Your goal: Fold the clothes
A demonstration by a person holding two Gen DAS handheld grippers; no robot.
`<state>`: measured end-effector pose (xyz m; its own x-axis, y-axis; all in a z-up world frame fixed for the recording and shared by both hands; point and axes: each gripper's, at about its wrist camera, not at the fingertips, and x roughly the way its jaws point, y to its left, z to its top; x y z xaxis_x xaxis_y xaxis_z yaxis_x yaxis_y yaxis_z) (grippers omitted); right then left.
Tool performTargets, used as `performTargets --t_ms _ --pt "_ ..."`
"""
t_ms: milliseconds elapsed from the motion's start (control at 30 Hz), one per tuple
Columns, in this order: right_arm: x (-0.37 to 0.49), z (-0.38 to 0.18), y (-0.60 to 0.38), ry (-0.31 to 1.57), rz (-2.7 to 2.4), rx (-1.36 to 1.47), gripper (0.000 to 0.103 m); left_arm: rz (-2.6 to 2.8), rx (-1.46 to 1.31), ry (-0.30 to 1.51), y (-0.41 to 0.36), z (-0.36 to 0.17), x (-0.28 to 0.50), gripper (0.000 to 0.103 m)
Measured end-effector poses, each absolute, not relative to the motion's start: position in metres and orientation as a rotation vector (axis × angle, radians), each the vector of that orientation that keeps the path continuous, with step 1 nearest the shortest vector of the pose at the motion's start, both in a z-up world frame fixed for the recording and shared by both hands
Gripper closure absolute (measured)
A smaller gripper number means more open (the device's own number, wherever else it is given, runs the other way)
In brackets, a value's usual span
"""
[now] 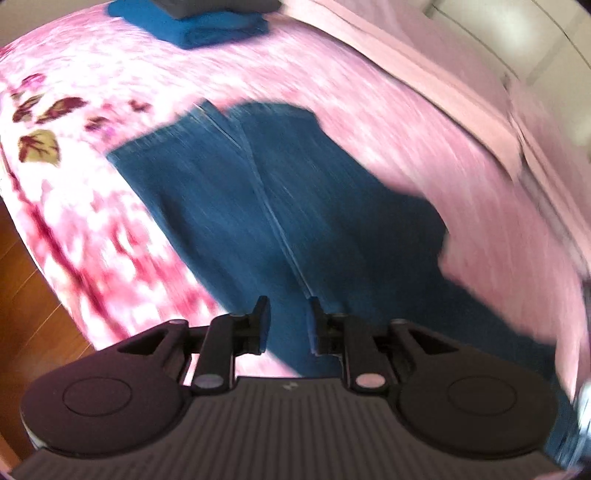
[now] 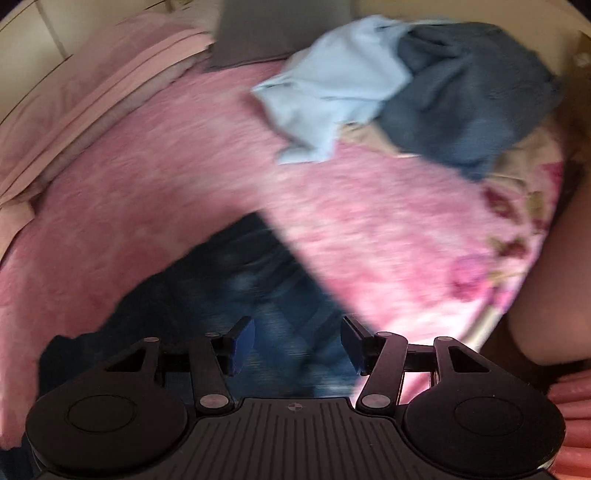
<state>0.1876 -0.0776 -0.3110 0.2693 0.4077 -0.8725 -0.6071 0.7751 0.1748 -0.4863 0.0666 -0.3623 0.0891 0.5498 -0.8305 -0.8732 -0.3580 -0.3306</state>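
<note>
Denim fills the near ground of both wrist views: a pair of dark blue jeans [image 1: 280,206] lies spread flat on the pink floral fleece bedspread [image 1: 110,229], its legs side by side with a paler stitched seam running lengthwise between them. The cloth looks smooth, though motion blur smears the detail.

In the left wrist view the left tongs [image 1: 287,325] hang just above the jeans, pointing along that seam; their blue-padded jaws stand a little apart, and nothing is pinched between them. In the right wrist view the right tongs [image 2: 297,345] are spread wide over another part of the jeans [image 2: 258,295], where the fabric is darker with faded patches; no cloth sits between the pads.

Farther off in the left view, a folded bright blue garment [image 1: 218,26] rests near the far edge of the bed, with a dark grey item on top of it. Farther off in the right view, a crumpled light blue garment [image 2: 332,92] and a rumpled slate-blue garment [image 2: 465,96] lie heaped together, well apart from the jeans.
</note>
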Motion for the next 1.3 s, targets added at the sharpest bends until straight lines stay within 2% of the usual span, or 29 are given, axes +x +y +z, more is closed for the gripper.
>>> performTargets --t_ms 167,333,367,400,433,467,533,700,900,1100,1167,1233,1300 --pt "0.140 -0.323 -0.035 1.112 0.744 -0.262 0.048 1.622 -1.229 0.239 0.119 -0.373 -0.533 0.078" --pt "0.115 -0.330 -0.021 1.119 0.736 -0.310 0.048 1.630 -1.332 0.129 0.162 -0.396 -0.558 0.078" --pt "0.113 -0.331 -0.020 1.124 0.723 -0.310 0.048 1.623 -1.355 0.101 0.167 -0.400 -0.562 0.079" --pt "0.112 -0.333 -0.020 1.130 0.710 -0.311 0.048 1.612 -1.375 0.074 0.170 -0.403 -0.564 0.086" --pt "0.111 -0.334 -0.020 1.136 0.698 -0.310 0.048 1.603 -1.376 0.053 0.170 -0.402 -0.565 0.100" --pt "0.111 -0.336 -0.020 1.144 0.686 -0.305 0.048 1.595 -1.363 0.035 0.167 -0.399 -0.567 0.103" --pt "0.111 -0.339 -0.021 1.158 0.658 -0.296 0.048 1.580 -1.338 0.001 0.160 -0.393 -0.570 0.103" --pt "0.103 -0.340 -0.018 1.156 0.641 -0.318 0.048 1.594 -1.132 -0.094 0.098 -0.335 -0.584 0.103" --pt "0.095 -0.352 -0.012 1.146 0.639 -0.372 0.048 1.695 -1.268 0.057 0.071 -0.393 -0.602 0.103" --pt "0.102 -0.354 -0.016 1.144 0.652 -0.406 0.048 1.663 -1.148 0.046 0.069 -0.366 -0.597 0.102" --pt "0.106 -0.354 -0.020 1.158 0.648 -0.382 0.048 1.651 -1.073 0.173 0.075 -0.366 -0.591 0.100" --pt "0.107 -0.355 -0.024 1.168 0.654 -0.367 0.048 1.639 -1.113 0.315 0.086 -0.388 -0.592 0.099" --pt "0.109 -0.355 -0.028 1.179 0.663 -0.348 0.048 1.646 -1.133 0.327 0.091 -0.393 -0.592 0.099"
